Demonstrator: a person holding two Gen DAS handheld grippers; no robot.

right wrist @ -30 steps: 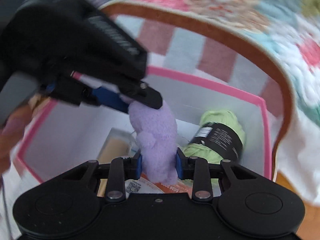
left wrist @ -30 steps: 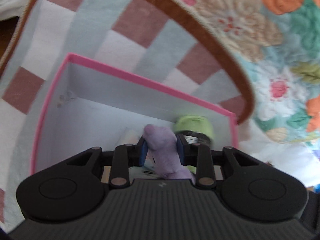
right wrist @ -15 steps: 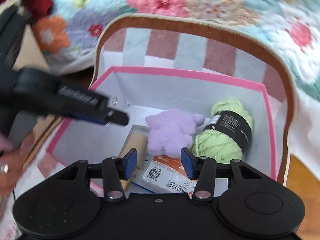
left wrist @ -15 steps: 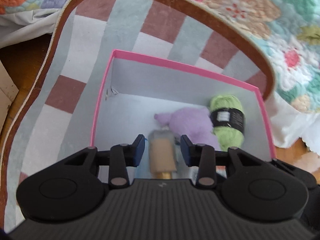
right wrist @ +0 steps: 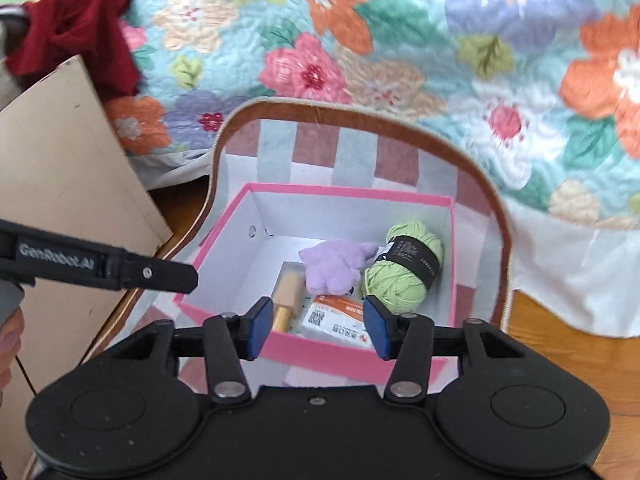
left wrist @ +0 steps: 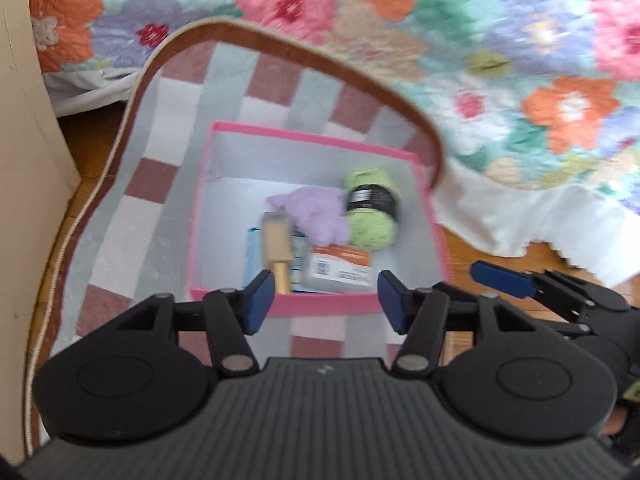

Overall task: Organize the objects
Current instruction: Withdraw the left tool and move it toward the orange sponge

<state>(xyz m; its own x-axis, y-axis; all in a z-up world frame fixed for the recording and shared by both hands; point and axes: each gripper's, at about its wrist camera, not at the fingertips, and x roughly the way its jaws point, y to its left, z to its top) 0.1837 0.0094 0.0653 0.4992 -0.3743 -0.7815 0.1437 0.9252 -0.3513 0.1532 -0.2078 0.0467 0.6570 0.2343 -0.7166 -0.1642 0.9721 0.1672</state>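
The left gripper point(left wrist: 326, 300) hangs over the near rim of the pink box point(left wrist: 320, 305), its blue-padded fingers point(left wrist: 260, 300) spread about halfway with nothing between them; they have just been opening, and they touch nothing. The right gripper point(right wrist: 316, 330) is in the same state: fingers point(right wrist: 256, 328) parted, just opened further, empty, poised above the box's point(right wrist: 348, 192) near wall. Inside the box, the purple plush toy point(right wrist: 334, 266) lies on the floor of the box toward 12 o'clock, free of both grippers. Pressed against it at 3 o'clock is the green yarn ball point(right wrist: 404, 268) with its black band. At 7 o'clock of the plush lies a gold-and-tan cylinder point(right wrist: 288, 296), and at 6 o'clock an orange-and-white packet point(right wrist: 336, 320). The box sits on a checked rug point(right wrist: 396, 156) with a brown border, beside a floral quilt point(right wrist: 360, 40) at 12 o'clock. In the left wrist view the right gripper point(left wrist: 500, 280) shows at 3 o'clock.
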